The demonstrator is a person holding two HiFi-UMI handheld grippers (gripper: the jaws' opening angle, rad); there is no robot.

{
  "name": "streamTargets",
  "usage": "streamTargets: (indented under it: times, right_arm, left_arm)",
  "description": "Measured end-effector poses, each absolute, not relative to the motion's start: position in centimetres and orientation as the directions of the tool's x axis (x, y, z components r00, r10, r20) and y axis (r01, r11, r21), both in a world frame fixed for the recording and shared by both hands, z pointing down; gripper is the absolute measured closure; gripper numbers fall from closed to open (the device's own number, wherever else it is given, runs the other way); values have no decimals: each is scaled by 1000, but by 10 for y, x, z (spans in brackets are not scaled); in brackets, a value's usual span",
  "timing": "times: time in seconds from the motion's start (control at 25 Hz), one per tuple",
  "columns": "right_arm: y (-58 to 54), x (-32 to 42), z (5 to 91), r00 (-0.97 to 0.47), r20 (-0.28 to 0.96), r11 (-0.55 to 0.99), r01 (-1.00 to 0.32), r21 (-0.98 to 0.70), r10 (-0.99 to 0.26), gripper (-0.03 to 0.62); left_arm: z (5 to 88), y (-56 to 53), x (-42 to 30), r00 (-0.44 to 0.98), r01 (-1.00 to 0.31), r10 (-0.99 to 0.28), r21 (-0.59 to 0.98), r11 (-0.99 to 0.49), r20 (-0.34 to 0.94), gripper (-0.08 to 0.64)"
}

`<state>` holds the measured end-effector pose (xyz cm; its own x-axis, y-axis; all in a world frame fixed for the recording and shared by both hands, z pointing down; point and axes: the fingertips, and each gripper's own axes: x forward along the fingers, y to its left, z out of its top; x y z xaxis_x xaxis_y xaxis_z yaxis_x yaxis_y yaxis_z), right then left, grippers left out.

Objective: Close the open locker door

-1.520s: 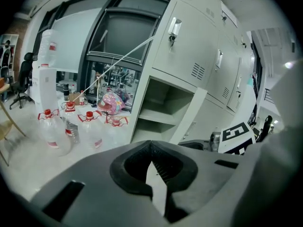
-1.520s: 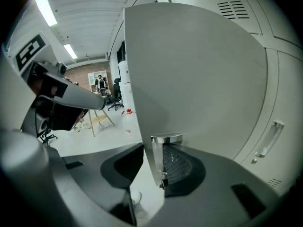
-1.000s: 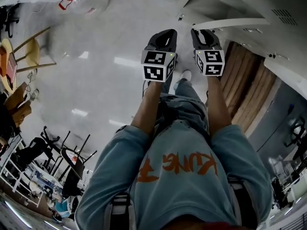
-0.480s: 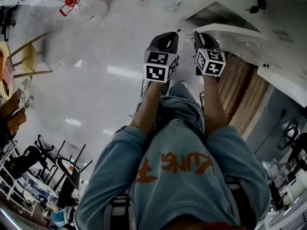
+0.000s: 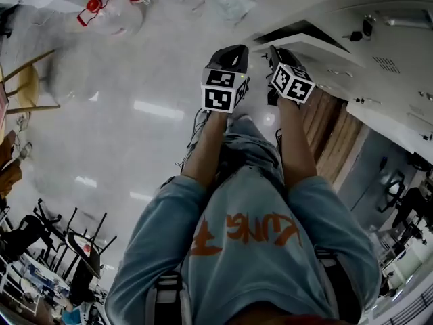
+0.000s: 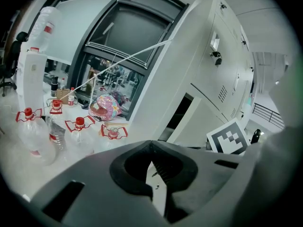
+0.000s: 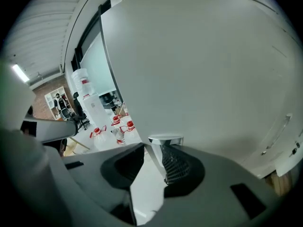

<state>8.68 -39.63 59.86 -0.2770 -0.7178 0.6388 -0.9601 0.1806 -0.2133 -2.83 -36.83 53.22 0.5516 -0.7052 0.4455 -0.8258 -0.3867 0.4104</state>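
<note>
the locker door (image 5: 323, 46) stands swung out from the bank of lockers (image 5: 385, 19), low down and just ahead of the right gripper (image 5: 279, 51). in the right gripper view the door's white face (image 7: 203, 56) fills nearly everything, so the tool is very close to it. the right gripper's (image 7: 154, 144) jaws stand a little apart with nothing gripped. a bright metal piece (image 7: 165, 140) sits at one jaw tip, and it may belong to the door or to the tool; the view does not settle it. the left gripper (image 5: 229, 49) hangs just beside the right one over the floor (image 5: 108, 147). its (image 6: 151, 144) jaws meet at the tips and hold nothing.

this step looks like it needs no grip. the sound way is probably to lay the right jaws flat on the door's outer face, toward its free edge and away from the hinge. a steady push should then carry it round until it seats flush. a hard shove could bounce it back open. the left gripper is best kept out of the gap between door and frame.

the open compartment (image 6: 178, 117) behind the door shows only dark, so its contents stay unseen. clear bottles (image 6: 78, 131) with red caps and red handles stand clustered on the floor to the left of the lockers; their fill does not show. a water dispenser (image 6: 32, 79) beside them carries a big jug (image 6: 47, 22) on top.
</note>
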Motion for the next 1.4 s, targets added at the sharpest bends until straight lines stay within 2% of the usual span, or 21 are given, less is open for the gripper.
streamTargets:
  times: [0.2, 0.96, 1.2, 1.4]
  right_arm:
    - [-415, 89, 600, -286, 628, 125, -949, -289, -723, 459]
    - [-440, 102, 601, -245, 651, 54, -953, -299, -719, 485]
    - [-431, 109, 583, -245, 647, 28, -945, -327, -722, 485]
    - [-431, 104, 539, -290, 598, 142, -948, -284, -747, 485]
  left_arm:
    - [533, -383, -31, 555, -821, -707, 426, -380, 438, 541]
    - [512, -408, -19, 567, -818, -708, 392, -421, 422, 541]
    - [481, -426, -6, 582, -809, -725, 350, -472, 368, 541]
    - [450, -439, 3, 589, -805, -744, 317, -502, 316, 541]
